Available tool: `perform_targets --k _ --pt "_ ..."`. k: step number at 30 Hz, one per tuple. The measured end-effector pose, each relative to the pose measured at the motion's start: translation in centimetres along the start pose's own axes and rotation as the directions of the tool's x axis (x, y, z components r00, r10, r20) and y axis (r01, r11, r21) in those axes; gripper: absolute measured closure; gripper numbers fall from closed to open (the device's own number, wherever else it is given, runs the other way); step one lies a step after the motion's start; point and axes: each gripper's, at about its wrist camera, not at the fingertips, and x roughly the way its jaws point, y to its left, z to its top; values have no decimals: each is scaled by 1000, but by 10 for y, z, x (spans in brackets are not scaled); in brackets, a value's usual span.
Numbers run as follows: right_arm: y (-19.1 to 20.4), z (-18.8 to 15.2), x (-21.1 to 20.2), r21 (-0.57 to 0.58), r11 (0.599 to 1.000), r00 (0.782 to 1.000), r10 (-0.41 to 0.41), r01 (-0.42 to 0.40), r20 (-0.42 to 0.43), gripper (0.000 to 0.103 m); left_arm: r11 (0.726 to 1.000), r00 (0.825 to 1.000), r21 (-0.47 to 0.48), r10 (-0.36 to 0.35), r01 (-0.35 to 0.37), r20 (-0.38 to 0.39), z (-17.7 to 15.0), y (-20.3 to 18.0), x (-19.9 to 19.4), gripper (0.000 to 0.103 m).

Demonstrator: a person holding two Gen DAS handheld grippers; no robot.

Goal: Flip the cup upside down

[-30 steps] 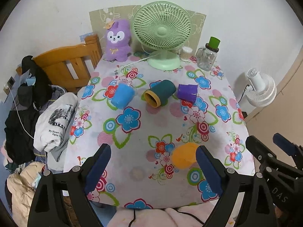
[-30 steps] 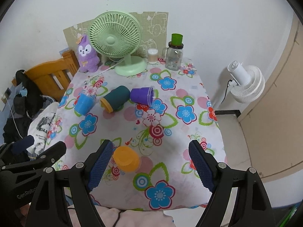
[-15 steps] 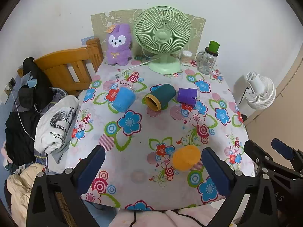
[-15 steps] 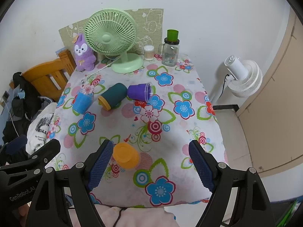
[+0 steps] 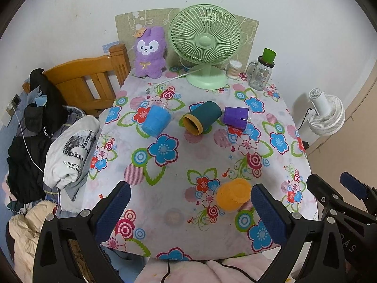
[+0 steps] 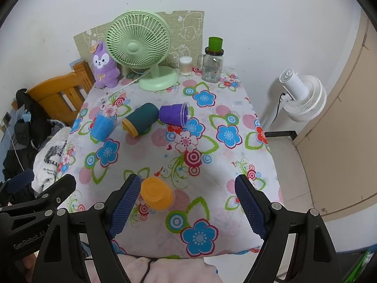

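Observation:
An orange cup stands upside down near the table's front edge; it also shows in the right wrist view. A blue cup, a teal cup with an orange rim and a purple cup lie on their sides mid-table; they also show in the right wrist view: blue, teal, purple. My left gripper is open and empty above the front edge. My right gripper is open and empty, its left finger beside the orange cup.
A green desk fan, a purple plush toy, a glass jar with a green cap and a small cotton-swab jar stand at the back. A wooden chair with clothes is left; a white floor fan is right.
Both grippers have pulled back and risen from the table, so more of the table shows. Both stay open. The cups have not moved.

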Motion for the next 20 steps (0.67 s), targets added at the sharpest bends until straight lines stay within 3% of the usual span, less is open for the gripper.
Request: perform_targets --k 20 --pt "-2 -2 2 11 1000 1000 6 -6 -8 19 1000 1000 -3 4 -4 -6 -4 -1 3 0"
